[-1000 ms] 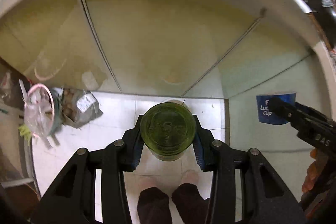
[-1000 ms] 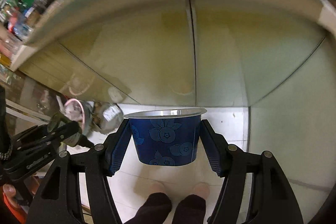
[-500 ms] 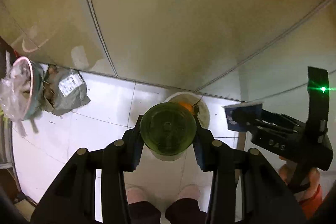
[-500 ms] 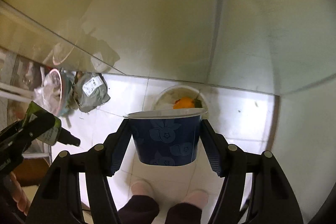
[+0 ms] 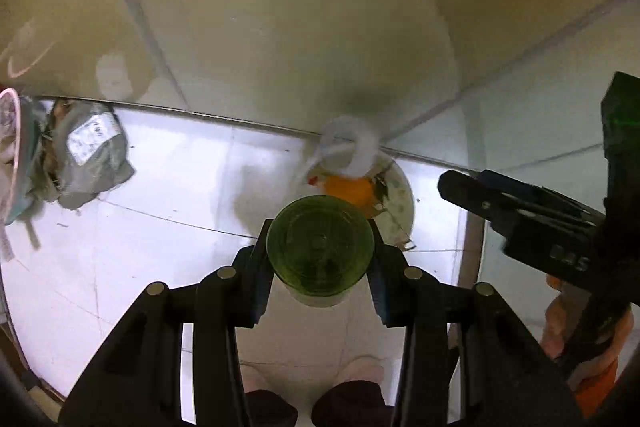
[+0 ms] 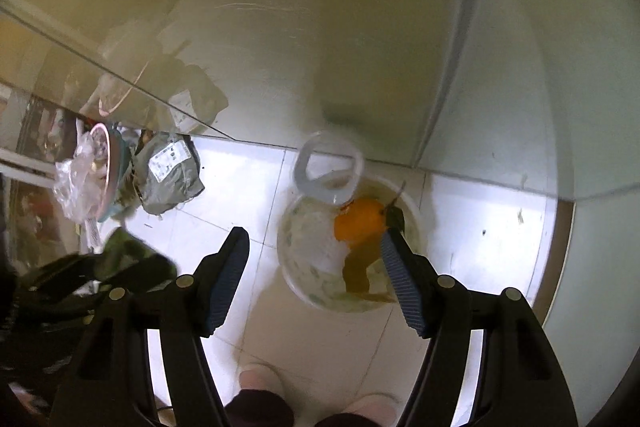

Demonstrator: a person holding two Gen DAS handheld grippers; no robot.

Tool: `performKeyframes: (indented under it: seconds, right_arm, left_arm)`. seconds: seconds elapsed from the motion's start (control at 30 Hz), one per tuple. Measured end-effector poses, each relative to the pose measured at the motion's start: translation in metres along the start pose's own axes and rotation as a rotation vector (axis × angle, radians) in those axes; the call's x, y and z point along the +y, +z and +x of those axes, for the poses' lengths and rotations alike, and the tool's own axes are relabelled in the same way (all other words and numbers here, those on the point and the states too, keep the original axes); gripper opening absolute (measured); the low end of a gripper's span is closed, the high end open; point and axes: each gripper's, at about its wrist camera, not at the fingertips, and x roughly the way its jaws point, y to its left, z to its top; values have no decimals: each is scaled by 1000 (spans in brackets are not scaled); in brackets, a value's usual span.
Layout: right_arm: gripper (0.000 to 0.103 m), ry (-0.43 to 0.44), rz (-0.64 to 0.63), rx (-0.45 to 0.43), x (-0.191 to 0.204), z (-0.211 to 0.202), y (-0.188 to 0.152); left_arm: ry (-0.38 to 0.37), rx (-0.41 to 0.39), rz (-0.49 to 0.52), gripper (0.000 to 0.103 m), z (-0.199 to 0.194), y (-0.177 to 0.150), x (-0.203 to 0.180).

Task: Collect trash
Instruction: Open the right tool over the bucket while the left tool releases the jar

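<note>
Rubbish on the far left first: I note a pink-rimmed bowl stuffed with clear plastic, lying on its side on the white floor tiles, with a crumpled grey parcel bag touching it on the right. My left gripper points steeply down and its jaws are clamped narrow on a green glass jar, seen end-on, pads pressing both sides. Below and beyond the jar stands a white waste bin on the tiles, close to the pale cabinet front; orange peel lies inside it. A blurred cup with a white rim is over the far edge of the bin; I cannot tell whether it touches. My right gripper hangs over the bin with its jaws wide apart and nothing between the pads. A person's feet show at the bottom.
</note>
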Motion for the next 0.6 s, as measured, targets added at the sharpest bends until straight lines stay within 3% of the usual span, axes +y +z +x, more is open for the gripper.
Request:
performKeyframes:
  seconds: [0.3,0.37,0.6]
  right_arm:
    - [65,-75,81,-62,-37,-37,-15]
    - [65,-86,92,-84,-42,-46,-18]
    - [65,-116,82,-139,-26,-80,-20]
  left_arm:
    - [-62,63,65,41,46,7,-34]
    - [-62,81,84,48,52,6,-37]
    - [-32,100,118,51,29,-3,-45]
